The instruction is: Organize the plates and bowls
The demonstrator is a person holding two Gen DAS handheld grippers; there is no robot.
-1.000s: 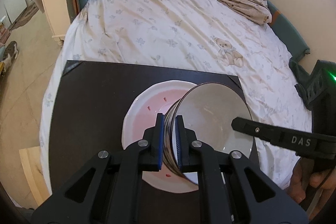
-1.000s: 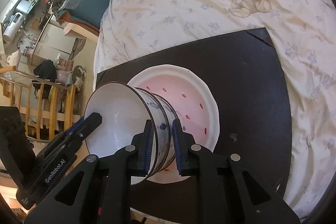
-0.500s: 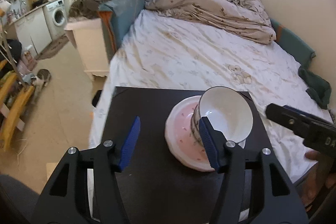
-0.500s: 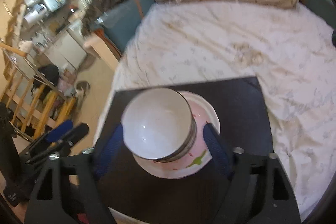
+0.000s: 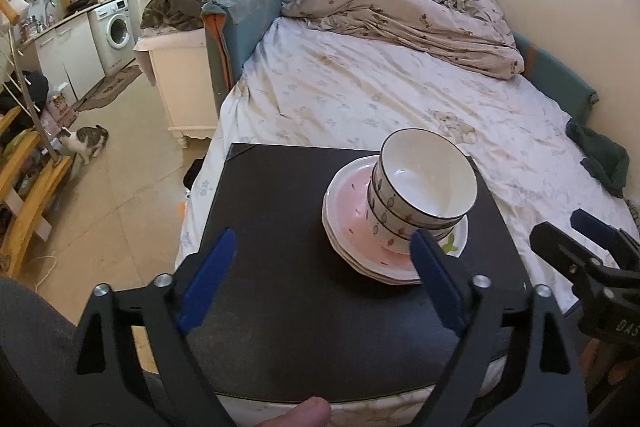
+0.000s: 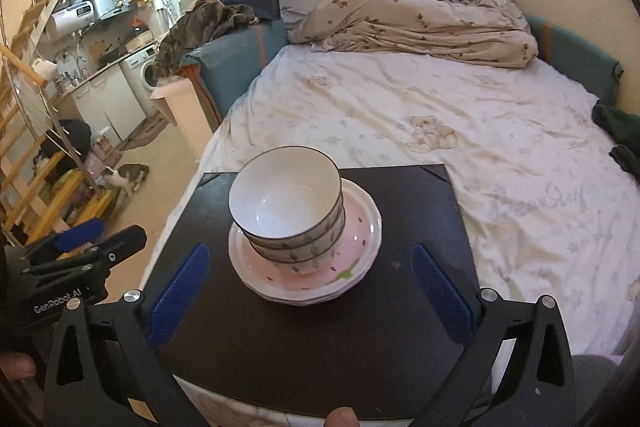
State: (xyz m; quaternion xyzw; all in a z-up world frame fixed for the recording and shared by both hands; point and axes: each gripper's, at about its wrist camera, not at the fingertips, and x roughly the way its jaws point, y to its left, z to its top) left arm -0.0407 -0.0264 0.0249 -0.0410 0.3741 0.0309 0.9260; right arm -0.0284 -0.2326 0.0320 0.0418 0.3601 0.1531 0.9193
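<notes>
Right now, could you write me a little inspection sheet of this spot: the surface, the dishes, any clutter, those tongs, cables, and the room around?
Surface: black board lying on the bed.
Job's things: stack of bowls nested upright on stack of plates, pink on top.
Clutter: nothing seen on the board.
Grippers: left tongs and right tongs both wide open, nothing between them, having just opened; both clear of the dishes.
Cables: nothing seen.
Surroundings: crumpled duvet, dark green cloth, cat on the floor, washing machine, wooden stairs.
</notes>
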